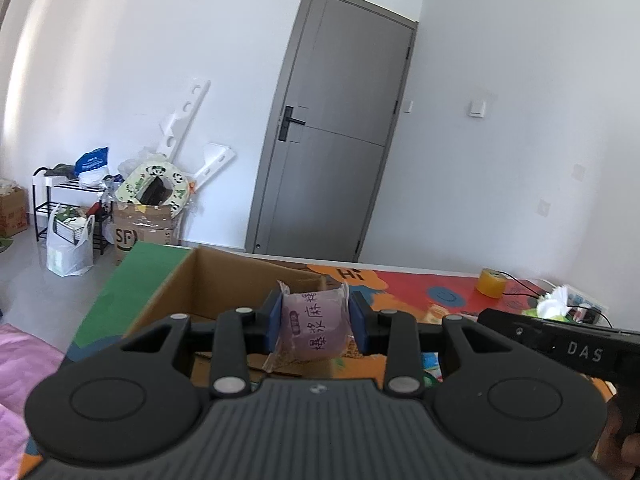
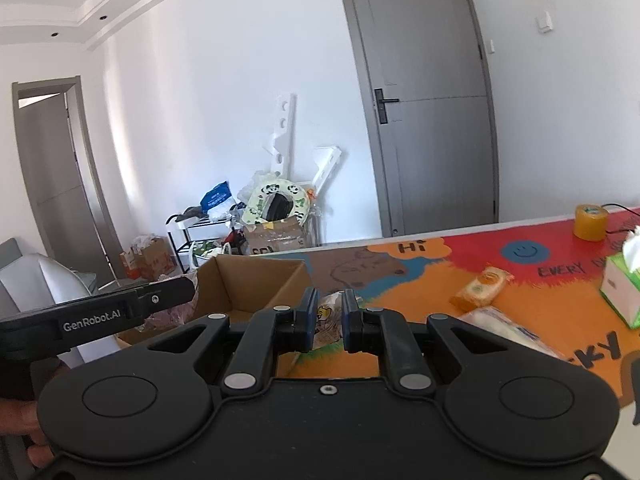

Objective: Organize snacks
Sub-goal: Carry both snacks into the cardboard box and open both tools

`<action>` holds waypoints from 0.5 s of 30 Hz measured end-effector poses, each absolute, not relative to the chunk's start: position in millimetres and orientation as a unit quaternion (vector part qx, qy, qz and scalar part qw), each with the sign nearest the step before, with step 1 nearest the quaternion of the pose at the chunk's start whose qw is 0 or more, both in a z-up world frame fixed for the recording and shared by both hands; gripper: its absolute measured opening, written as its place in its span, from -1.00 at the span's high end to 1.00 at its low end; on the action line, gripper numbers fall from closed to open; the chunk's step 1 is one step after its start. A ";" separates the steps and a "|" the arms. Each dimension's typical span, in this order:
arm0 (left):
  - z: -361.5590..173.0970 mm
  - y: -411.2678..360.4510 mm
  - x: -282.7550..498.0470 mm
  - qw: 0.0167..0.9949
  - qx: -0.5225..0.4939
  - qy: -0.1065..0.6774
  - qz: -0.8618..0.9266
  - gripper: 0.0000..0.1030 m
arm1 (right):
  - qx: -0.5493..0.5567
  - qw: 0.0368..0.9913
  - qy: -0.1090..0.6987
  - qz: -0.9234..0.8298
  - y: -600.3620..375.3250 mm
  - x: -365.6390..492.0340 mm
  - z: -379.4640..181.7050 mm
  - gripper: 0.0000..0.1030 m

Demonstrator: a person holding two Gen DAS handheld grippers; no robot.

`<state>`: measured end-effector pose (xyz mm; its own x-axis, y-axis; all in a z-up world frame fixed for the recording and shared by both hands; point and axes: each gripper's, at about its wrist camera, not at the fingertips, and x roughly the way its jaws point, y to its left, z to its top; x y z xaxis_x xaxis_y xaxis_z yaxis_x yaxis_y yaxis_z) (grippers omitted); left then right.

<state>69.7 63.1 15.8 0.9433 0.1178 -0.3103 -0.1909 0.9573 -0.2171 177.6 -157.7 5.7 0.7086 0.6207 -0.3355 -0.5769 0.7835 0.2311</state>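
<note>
My left gripper (image 1: 316, 314) is shut on a purple snack packet (image 1: 318, 334) with dark printed characters, squeezed between its blue pads. It hangs in front of an open cardboard box (image 1: 200, 280) on the colourful table mat. My right gripper (image 2: 330, 314) is shut on a pale snack packet (image 2: 326, 326) with a cartoon print, held above the mat just right of the cardboard box (image 2: 256, 280). The left gripper's body (image 2: 100, 314) crosses the right wrist view at the left. An orange snack packet (image 2: 482, 288) and a white packet (image 2: 500, 328) lie on the mat.
A yellow tape roll (image 2: 590, 222) and a green tissue box (image 2: 620, 288) stand at the table's right. The same tape roll (image 1: 491, 282) sits far right beside a cable. Beyond the table are a grey door (image 1: 340, 132), a shoe rack and piled boxes and bags (image 1: 144, 208).
</note>
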 end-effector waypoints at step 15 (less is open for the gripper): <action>1.3 117.4 89.6 0.965 -0.161 0.169 0.123 0.33 | 0.043 0.907 0.206 0.364 -93.0 194.3 8.2 0.73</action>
